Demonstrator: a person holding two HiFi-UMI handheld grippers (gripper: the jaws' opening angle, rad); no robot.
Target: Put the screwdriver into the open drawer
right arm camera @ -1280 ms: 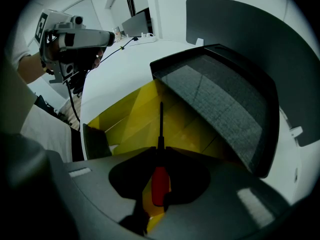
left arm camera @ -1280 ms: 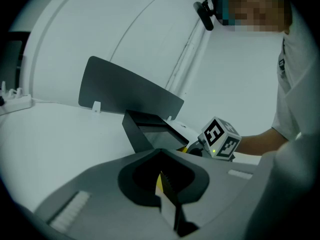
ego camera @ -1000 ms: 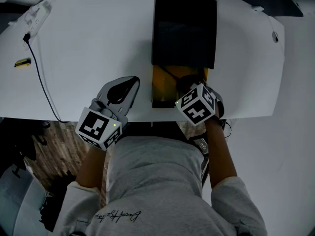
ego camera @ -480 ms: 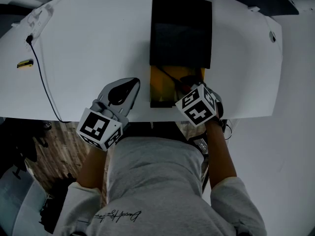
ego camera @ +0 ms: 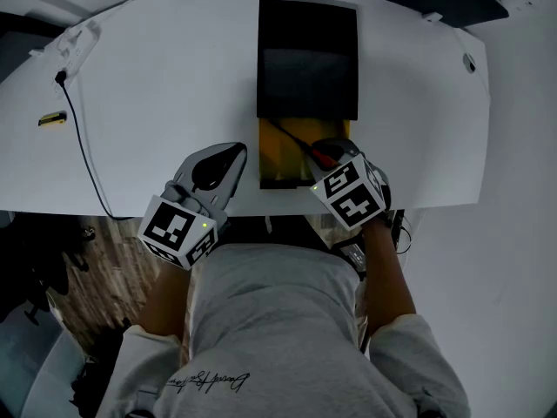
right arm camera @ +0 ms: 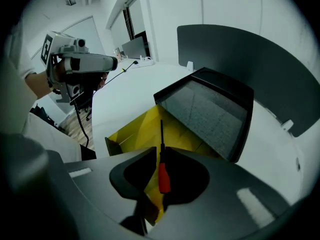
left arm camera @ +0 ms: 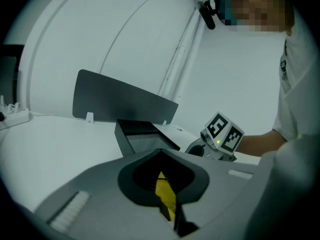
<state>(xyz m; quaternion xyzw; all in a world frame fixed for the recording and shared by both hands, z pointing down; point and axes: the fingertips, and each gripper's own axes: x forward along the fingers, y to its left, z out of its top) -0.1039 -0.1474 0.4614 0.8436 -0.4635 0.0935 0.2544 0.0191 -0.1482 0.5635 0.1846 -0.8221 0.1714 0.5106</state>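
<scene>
Right gripper (right arm camera: 160, 153) clamps the red-handled, black-shafted screwdriver (right arm camera: 163, 174). The shaft runs forward, directly above the open yellow drawer (right arm camera: 132, 129). Left gripper (left arm camera: 161, 153) is left of the drawer, jaws together, empty.

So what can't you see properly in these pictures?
- Right gripper view: the right gripper holds the screwdriver over the yellow drawer; whether its tip touches the drawer floor cannot be told.
- Left gripper view: the left gripper itself hides most of the drawer; only a yellow sliver shows.
- Head view: the little yellow thing on the table is too small to name.
- Head view: the top of the black cabinet hides its inside.
</scene>
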